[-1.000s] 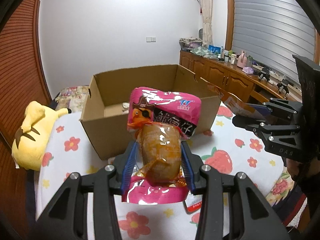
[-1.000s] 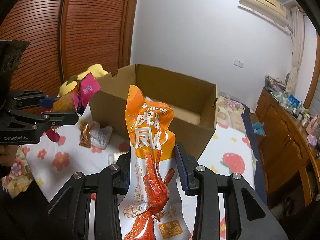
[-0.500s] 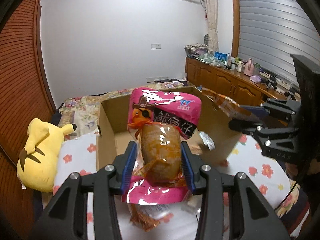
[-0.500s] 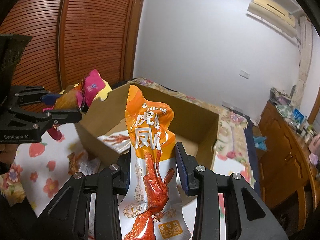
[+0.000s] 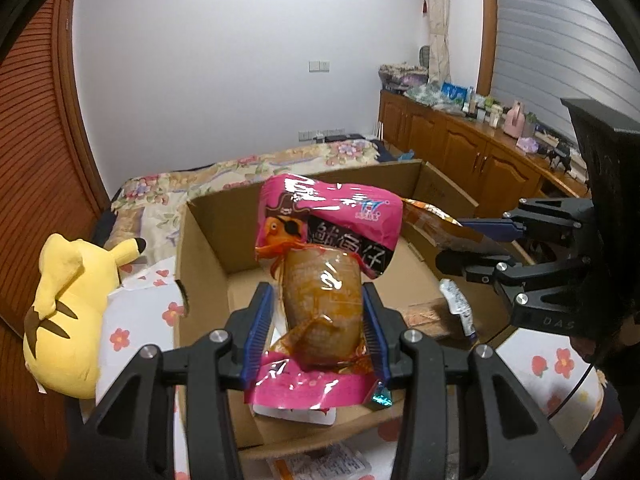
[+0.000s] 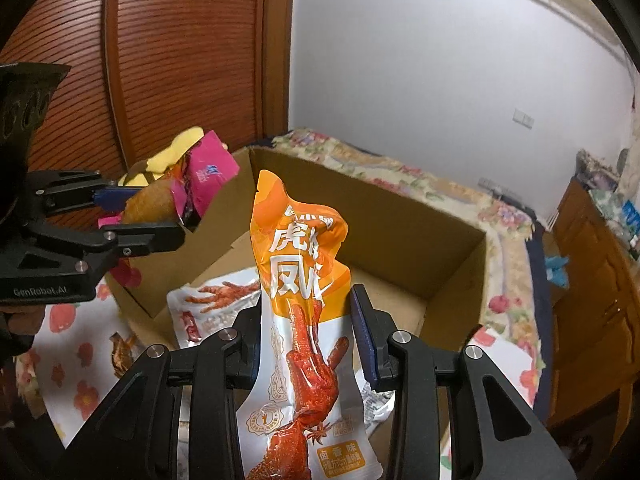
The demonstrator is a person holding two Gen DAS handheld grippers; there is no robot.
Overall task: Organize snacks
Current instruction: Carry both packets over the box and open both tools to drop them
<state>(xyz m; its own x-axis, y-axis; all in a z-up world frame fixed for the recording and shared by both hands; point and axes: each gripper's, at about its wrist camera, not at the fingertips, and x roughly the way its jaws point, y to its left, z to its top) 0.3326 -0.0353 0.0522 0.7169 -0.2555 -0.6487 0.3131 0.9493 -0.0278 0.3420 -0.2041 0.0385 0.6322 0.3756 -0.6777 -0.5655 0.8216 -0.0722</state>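
**Pink and orange packets held over the box**

Pink plastic fills the space between the jaws of the left gripper: its blue pads are pressed against both sides of the pink packet, which stands upright with its brown contents showing through the clear window. Straight ahead of and below those jaws lies the open cardboard box, so the packet hangs above the box interior. Past the right jaw, on the box floor, sits a small white-wrapped packet beside a flat brown one (its label is too blurred to read).

The right gripper is clamped on the orange packet — a tall pouch printed with a red chicken foot — which rises upright from between the jaws. Beyond and below the jaws is the same box, and to the left of the left jaw a white packet with a chicken-foot picture lies on the box floor.

Left of the left gripper's jaws, outside the box, a yellow plush toy rests on the flowered cloth — well apart from the snacks.
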